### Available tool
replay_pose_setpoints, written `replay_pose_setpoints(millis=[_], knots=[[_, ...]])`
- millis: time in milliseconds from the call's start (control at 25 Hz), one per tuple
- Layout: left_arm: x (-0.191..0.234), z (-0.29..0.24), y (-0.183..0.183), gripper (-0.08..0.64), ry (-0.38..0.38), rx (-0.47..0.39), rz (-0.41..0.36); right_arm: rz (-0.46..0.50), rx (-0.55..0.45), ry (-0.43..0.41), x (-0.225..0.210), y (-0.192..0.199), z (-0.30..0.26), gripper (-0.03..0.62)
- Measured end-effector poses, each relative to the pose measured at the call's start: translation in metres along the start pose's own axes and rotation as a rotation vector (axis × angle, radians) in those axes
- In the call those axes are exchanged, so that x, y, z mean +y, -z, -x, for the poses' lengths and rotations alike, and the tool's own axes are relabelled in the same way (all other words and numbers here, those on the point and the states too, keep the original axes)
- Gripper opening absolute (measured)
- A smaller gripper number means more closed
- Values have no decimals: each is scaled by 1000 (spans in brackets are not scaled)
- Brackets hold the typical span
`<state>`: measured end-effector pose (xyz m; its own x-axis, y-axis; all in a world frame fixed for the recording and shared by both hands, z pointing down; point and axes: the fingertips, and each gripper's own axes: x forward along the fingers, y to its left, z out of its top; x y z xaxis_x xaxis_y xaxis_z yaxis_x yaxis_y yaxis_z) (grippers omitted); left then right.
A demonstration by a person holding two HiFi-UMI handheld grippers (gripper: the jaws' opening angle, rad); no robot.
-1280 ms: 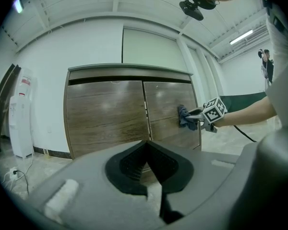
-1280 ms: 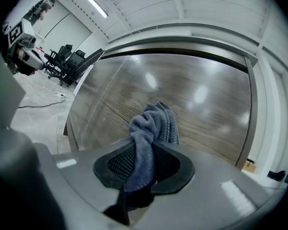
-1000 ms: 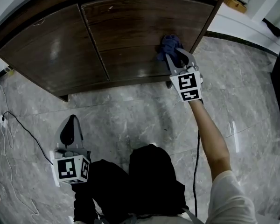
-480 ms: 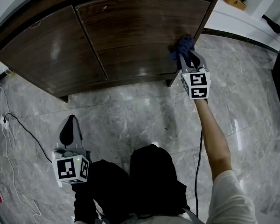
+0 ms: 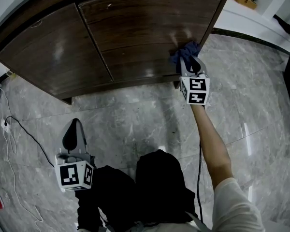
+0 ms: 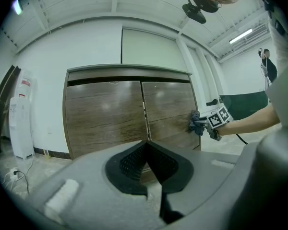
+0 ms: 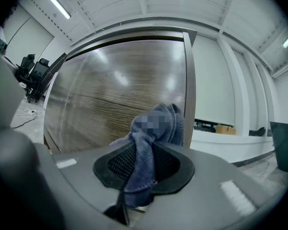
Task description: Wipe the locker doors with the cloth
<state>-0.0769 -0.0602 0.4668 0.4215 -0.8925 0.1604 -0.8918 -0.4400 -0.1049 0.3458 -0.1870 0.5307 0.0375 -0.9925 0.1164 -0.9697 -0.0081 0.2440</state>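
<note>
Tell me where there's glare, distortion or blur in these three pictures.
Head view: pale light reflections smear across the locker doors, and the glossy marble floor shows bright streaks; straight edges bow. Right gripper view: glare spots on the door, a mosaic patch over the cloth. Left gripper view: dark vignetted corners.

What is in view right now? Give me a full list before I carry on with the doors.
locker: one, dark brown wood, two closed doors, ahead
cloth: one, blue, against the right door near its right edge
floor: grey marble
cable: one, black, on the floor at left
box: one, tan, top right beyond the locker
left gripper: shut, empty, low, away from the locker
right gripper: shut on the cloth
right arm: stretched forward
</note>
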Motion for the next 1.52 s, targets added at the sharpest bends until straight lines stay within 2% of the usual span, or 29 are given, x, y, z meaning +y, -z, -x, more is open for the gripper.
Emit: replay_pose_setpoints(millis=[160,680,1080,1360,1520], knots=[[2,-1,0,-2,-2,-3,7,-20,-11,-2,15,-1,-3,92],[16,7,5,-2,-15,-1,26,6,-26,-125,110,-13,-15,92],[28,15,9,-2,-25,2,42,21,-41,-192,165,-22,-23,92],[35,20,10,-2,-36,2,48,75,-65,-289,220,-32,-28,92],[38,22,11,-2,-40,5,50,84,-39,-346,252,-25,-32,92]])
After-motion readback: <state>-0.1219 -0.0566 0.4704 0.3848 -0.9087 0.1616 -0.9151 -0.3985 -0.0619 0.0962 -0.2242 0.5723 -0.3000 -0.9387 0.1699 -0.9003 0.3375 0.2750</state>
